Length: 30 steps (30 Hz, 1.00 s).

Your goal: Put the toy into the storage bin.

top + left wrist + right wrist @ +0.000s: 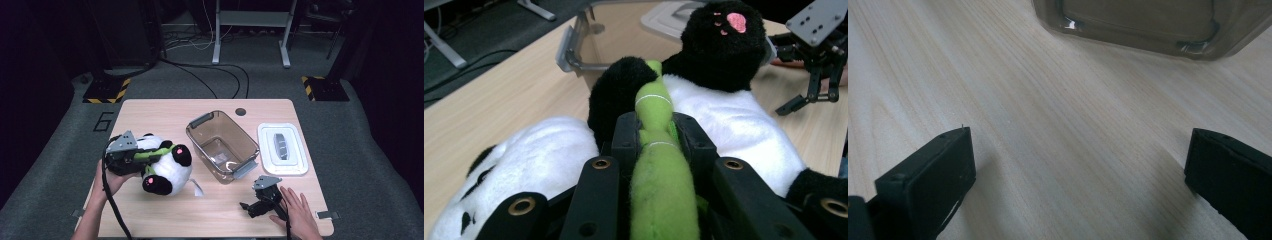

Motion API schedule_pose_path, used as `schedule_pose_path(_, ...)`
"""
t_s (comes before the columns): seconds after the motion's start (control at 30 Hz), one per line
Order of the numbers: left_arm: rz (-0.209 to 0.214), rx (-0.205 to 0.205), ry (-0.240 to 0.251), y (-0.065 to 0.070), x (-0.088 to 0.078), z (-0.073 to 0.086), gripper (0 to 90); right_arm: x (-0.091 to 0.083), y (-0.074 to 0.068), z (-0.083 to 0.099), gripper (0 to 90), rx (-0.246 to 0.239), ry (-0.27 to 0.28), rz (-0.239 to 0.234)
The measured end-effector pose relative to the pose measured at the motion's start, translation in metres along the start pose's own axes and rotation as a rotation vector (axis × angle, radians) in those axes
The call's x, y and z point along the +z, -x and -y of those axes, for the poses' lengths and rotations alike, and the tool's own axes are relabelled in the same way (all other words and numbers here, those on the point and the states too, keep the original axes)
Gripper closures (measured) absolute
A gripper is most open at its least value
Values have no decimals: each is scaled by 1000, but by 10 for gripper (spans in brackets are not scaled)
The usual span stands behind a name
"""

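left gripper: jaws clamped on the green bamboo stalk sewn to the panda plush; in the left gripper view the stalk runs straight up between the two black jaws toward 12 o'clock.
panda plush: at the left-middle of the table, head toward the person's left hand, black feet with pink pads toward 3 o'clock.
bin direction: the clear brown bin sits just beside the plush at 2 o'clock in the high view, mouth open, long axis running 10 to 4.
nearer hand: left, judged best placed to carry the plush across.
right gripper: jaws spread wide, nothing between them, lying on the table at 5 o'clock of the bin.
lid: flat at 3 o'clock of the bin, apart from it.
free room: bare wood ahead of the bin's near corner.
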<state>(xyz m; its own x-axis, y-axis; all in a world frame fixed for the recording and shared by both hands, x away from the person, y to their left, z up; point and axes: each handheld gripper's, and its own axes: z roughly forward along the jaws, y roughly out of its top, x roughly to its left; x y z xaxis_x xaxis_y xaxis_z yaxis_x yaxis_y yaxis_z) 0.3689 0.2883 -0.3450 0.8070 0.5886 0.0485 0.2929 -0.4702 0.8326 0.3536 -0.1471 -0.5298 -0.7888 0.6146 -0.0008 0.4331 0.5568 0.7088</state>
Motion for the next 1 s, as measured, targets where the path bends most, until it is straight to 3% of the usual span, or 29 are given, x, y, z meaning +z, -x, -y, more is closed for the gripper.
schedule_pose_path(0.33,-10,41,32,-2,-17,-23,739,0,0,0,0,0,0,0)
schedule_pose_path(1.0,3,84,89,-9,-9,-62,738,0,0,0,0,0,0,0)
